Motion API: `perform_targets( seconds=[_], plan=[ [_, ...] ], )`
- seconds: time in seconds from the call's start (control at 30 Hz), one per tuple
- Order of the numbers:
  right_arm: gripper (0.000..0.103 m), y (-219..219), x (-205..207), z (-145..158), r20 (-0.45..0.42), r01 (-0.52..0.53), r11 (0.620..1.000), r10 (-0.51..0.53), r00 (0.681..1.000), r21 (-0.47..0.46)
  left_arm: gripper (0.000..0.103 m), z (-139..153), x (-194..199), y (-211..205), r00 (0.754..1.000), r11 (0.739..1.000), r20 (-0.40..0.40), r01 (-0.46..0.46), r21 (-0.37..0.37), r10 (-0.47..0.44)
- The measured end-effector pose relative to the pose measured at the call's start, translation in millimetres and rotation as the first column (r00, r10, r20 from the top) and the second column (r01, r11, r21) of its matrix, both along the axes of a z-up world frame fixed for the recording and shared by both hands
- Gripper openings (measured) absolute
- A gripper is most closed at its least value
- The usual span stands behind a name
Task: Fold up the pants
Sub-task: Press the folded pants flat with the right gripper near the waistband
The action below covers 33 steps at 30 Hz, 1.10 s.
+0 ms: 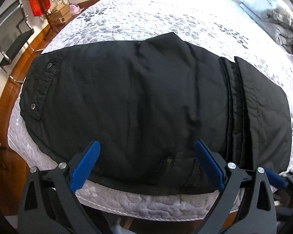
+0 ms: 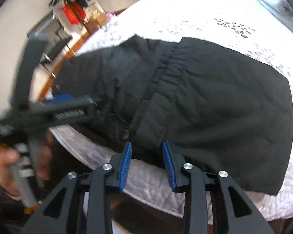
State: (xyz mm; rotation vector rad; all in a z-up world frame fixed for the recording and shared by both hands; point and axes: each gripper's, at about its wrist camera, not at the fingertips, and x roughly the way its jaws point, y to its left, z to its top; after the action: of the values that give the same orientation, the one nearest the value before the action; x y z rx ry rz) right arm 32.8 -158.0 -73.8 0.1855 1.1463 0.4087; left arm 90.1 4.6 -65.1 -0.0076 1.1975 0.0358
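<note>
The black pants [image 1: 138, 101] lie folded on the bed, with snap buttons at the left end and a layered fold edge at the right. My left gripper [image 1: 147, 146] is open wide, its blue pads just over the pants' near edge, holding nothing. In the right wrist view the pants [image 2: 214, 107] show an elastic waistband and a fold seam. My right gripper [image 2: 146, 146] is open with a narrower gap, its tips at the pants' near edge around the seam. The left gripper body [image 2: 54, 109] appears blurred at the left of that view.
The bed has a white quilt with a grey leaf pattern [image 1: 146, 17]. A grey folded duvet [image 1: 273, 13] lies at its far right. A black chair [image 1: 11, 33] and a rack with boxes and a red bag [image 1: 54, 9] stand on the wooden floor at left.
</note>
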Motion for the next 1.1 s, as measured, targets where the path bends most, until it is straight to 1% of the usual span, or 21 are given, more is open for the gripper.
perform_targets(
  seconds=[0.07,0.1,0.2,0.27,0.3,0.37,0.43,0.5,0.57,0.6,0.67,0.7,0.8,0.87,0.93,1.03,1.1],
  plan=[
    [0.034,-12,0,8,0.008,0.046,0.997,-0.046,0.999,0.065,0.097,-2,-1,-1,1.0,1.0,-0.005,0.013,0.008,-0.012],
    [0.034,-16,3,10,0.011,0.073,0.996,-0.073,0.997,0.055,0.097,-3,-3,-3,1.0,1.0,-0.006,0.017,0.013,-0.017],
    [0.034,-24,14,5,0.016,0.146,0.988,-0.146,0.989,-0.049,0.097,-3,-5,-8,1.0,1.0,-0.005,0.031,0.005,-0.031],
    [0.031,-26,22,-2,0.0,0.151,0.988,-0.151,0.988,-0.033,0.097,-3,-7,-11,0.999,0.999,-0.002,0.041,0.011,-0.041],
    [0.031,-24,26,-7,-0.008,0.155,0.987,-0.155,0.988,-0.043,0.097,-3,-8,-13,0.999,0.999,0.0,0.046,0.019,-0.046],
    [0.031,-14,32,-21,-0.019,0.139,0.982,-0.142,0.99,-0.129,0.097,-2,-8,-13,0.998,0.998,0.001,0.056,0.021,-0.056],
    [0.031,-7,35,-32,-0.026,0.126,0.977,-0.132,0.991,-0.174,0.097,-2,-8,-12,0.999,0.998,0.0,0.053,0.022,-0.053],
    [0.032,-5,36,-37,-0.026,0.121,0.974,-0.129,0.991,-0.192,0.097,-3,-8,-10,0.999,0.999,-0.004,0.042,0.023,-0.042],
    [0.032,-7,37,-34,-0.03,0.121,0.977,-0.129,0.991,-0.178,0.097,-3,-8,-8,0.999,0.999,-0.007,0.036,0.018,-0.035],
    [0.032,-11,35,-29,-0.029,0.128,0.98,-0.134,0.991,-0.154,0.097,-4,-8,-7,0.999,0.999,-0.008,0.031,0.018,-0.031],
    [0.031,-17,33,-15,0.0,0.146,0.982,-0.147,0.989,-0.118,0.097,-4,-9,-5,1.0,1.0,-0.008,0.025,0.016,-0.025],
    [0.031,-18,33,-10,0.016,0.154,0.981,-0.153,0.988,-0.116,0.097,-4,-9,-4,1.0,1.0,-0.007,0.02,0.015,-0.019],
    [0.031,-17,38,-6,0.024,0.145,0.986,-0.143,0.989,-0.083,0.097,-4,-9,-3,1.0,1.0,-0.009,0.015,0.007,-0.015],
    [0.031,-11,43,-12,0.013,0.141,0.985,-0.14,0.99,-0.1,0.097,-4,-8,-2,1.0,1.0,-0.009,0.017,0.008,-0.016],
    [0.032,-3,47,-23,-0.005,0.131,0.981,-0.133,0.991,-0.141,0.097,-5,-10,-2,1.0,1.0,-0.008,0.015,0.013,-0.015],
    [0.032,12,51,-37,-0.005,0.12,0.972,-0.124,0.992,-0.203,0.097,-6,-11,1,1.0,1.0,-0.005,0.005,0.013,-0.005],
    [0.032,13,52,-40,-0.006,0.117,0.969,-0.122,0.993,-0.216,0.097,-8,-11,4,1.0,1.0,-0.01,-0.006,0.006,0.006]
  ],
)
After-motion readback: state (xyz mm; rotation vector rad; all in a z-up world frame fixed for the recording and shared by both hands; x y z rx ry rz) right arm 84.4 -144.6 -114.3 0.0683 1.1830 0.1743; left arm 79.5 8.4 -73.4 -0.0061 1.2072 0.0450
